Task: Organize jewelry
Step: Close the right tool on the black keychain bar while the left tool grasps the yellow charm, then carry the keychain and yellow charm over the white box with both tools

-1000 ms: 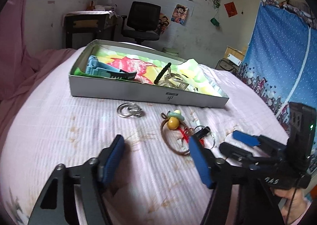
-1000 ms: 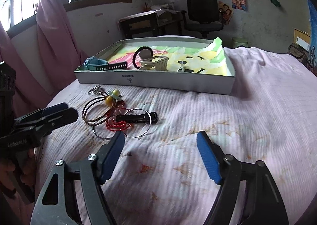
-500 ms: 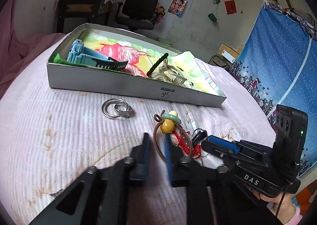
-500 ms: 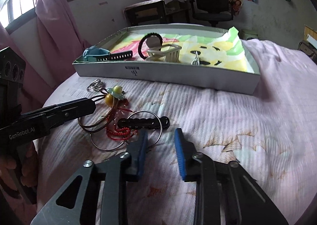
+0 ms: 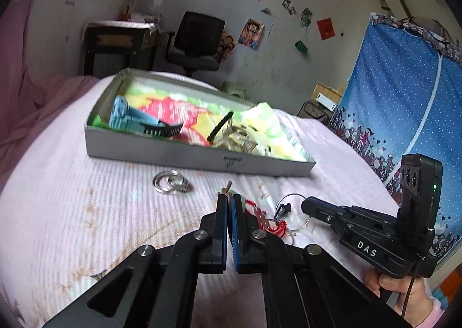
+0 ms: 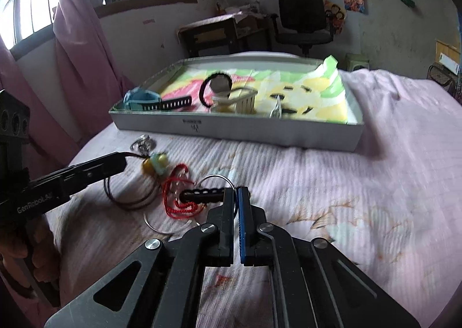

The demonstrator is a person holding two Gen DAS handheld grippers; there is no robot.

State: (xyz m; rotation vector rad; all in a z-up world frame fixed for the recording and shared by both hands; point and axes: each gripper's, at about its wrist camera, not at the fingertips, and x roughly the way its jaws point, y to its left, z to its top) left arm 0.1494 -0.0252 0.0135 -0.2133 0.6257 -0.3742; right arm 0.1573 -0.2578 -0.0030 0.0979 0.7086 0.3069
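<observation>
The bed [image 6: 346, 183] carries the grey tray [image 6: 231, 128] at upper centre. Left gripper [image 5: 228, 200]: jaws just closed onto the brown cord bracelet [image 6: 127, 203]. Right gripper [image 6: 235, 195]: jaws just closed onto the silver hoop [image 6: 219, 177] beside the black clip [image 6: 202, 192], whose long axis runs left-right. Lift each slowly, so tangled pieces separate.
</observation>
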